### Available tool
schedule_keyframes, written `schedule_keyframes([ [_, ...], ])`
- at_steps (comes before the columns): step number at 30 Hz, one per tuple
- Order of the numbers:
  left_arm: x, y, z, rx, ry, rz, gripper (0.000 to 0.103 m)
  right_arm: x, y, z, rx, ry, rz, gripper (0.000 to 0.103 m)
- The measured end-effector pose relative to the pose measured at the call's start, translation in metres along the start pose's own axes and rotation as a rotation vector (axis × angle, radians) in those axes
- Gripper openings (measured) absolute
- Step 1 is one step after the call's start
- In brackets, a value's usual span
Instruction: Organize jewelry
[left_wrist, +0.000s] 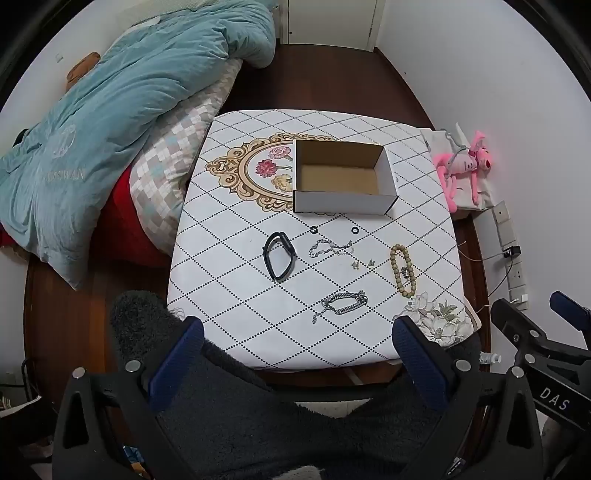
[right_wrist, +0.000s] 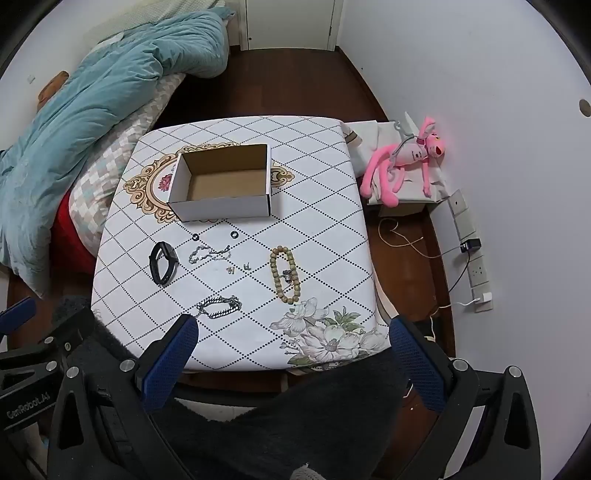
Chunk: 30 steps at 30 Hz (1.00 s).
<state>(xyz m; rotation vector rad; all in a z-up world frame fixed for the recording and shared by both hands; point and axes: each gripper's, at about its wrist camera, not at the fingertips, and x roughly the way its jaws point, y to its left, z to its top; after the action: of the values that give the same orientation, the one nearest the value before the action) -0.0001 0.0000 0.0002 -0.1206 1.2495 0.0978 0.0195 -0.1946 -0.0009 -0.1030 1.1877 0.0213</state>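
Note:
An open, empty cardboard box (left_wrist: 343, 181) (right_wrist: 221, 184) stands at the middle of the table (left_wrist: 229, 288) (right_wrist: 325, 229). In front of it lie a black wristband (left_wrist: 279, 255) (right_wrist: 163, 267), two small black rings (left_wrist: 314, 230) (right_wrist: 233, 234), a thin silver chain (left_wrist: 330, 248) (right_wrist: 208, 254), small earrings (left_wrist: 362, 263) (right_wrist: 238, 268), a wooden bead bracelet (left_wrist: 403, 270) (right_wrist: 285, 275) and a thick silver chain bracelet (left_wrist: 343, 303) (right_wrist: 218, 307). My left gripper (left_wrist: 297, 354) and right gripper (right_wrist: 293, 354) are open and empty, held above the table's near edge.
A bed with a blue duvet (left_wrist: 110, 110) (right_wrist: 74, 110) lies left of the table. A pink plush toy (left_wrist: 461, 166) (right_wrist: 402, 162) lies on a white bag at the right wall, near sockets and cables (right_wrist: 469, 251). The right gripper's body (left_wrist: 546, 354) shows at the left view's right edge.

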Motion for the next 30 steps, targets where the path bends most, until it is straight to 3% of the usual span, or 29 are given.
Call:
schedule_keyframes([
  [30, -0.010, 0.000, 0.005, -0.006, -0.032, 0.012, 0.103, -0.010, -0.002, 0.004, 0.008, -0.022, 0.005, 0.103],
])
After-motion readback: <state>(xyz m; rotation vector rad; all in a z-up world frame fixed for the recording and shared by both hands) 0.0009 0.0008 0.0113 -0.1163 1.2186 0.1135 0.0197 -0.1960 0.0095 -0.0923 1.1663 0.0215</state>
